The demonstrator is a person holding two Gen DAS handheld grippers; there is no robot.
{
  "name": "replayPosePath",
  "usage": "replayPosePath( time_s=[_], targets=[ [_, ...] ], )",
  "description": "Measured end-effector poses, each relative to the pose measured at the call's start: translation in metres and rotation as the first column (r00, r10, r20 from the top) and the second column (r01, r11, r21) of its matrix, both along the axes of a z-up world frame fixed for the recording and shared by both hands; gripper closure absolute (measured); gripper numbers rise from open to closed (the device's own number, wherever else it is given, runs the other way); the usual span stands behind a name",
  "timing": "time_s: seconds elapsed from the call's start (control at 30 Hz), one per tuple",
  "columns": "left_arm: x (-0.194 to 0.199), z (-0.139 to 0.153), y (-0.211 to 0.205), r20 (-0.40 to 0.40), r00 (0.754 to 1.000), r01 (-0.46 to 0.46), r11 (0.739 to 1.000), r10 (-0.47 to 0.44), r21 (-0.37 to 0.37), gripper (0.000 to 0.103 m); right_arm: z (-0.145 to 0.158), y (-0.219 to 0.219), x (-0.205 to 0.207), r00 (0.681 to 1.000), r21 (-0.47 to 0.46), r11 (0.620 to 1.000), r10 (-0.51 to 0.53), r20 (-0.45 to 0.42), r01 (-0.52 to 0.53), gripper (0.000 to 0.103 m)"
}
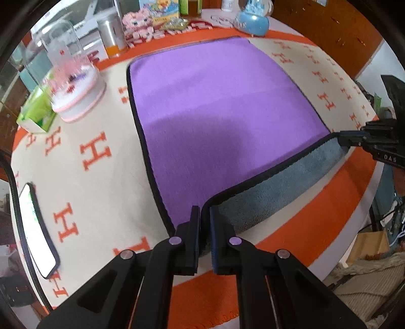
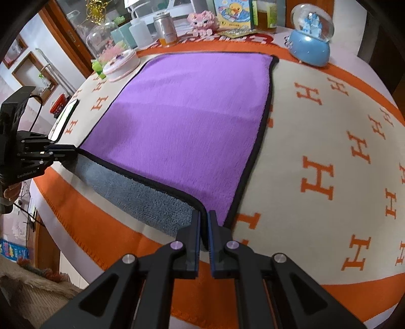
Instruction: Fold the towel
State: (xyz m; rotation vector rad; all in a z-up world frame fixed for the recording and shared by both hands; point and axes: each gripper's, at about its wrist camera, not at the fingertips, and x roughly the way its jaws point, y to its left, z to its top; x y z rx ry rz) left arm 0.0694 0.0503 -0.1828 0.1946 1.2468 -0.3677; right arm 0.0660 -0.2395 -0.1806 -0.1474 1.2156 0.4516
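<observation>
Cream cloth patterned with orange H letters and edged by a broad orange band (image 1: 316, 210) covers the table we work on, and wooden panelling (image 1: 329, 30) closes off the far side of the room. Along the back edge we see a blue snow globe (image 2: 310, 44), a pink block figure (image 2: 202, 22), a metal tin (image 2: 165, 26), a picture book (image 2: 231, 12) and a glass dome on a pink base (image 1: 68, 73). A phone (image 1: 38, 230) with a lit screen lies near the left edge.

Across the middle lies the purple towel (image 1: 215, 106), its black-trimmed near edge lifted so the grey underside (image 2: 141, 192) shows, while the far part rests flat on the cloth. Our left gripper (image 1: 204, 215) is clamped on the towel's near left corner, and our right gripper (image 2: 204, 217) is pinched on the near right corner; each of the 2 also shows at the side of the other's view.
</observation>
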Motion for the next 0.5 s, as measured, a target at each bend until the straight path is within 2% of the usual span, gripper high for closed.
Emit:
replayPosePath(
  time_s=[0.23,0.5],
  targets=[
    [0.019,0.031,0.003,0.064,0.996,-0.06,0.998,0.06,-0.01,0.098,0.03,-0.001,0.014,0.996,0.017,0.999,-0.043,0.082,0.042,0.098],
    [0.06,0.06,-0.002,0.159,0.978,-0.131,0.991,0.134,-0.027,0.098,0.058,0.002,0.055,0.98,0.004,0.995,-0.098,0.173,0.099,0.098]
  ],
)
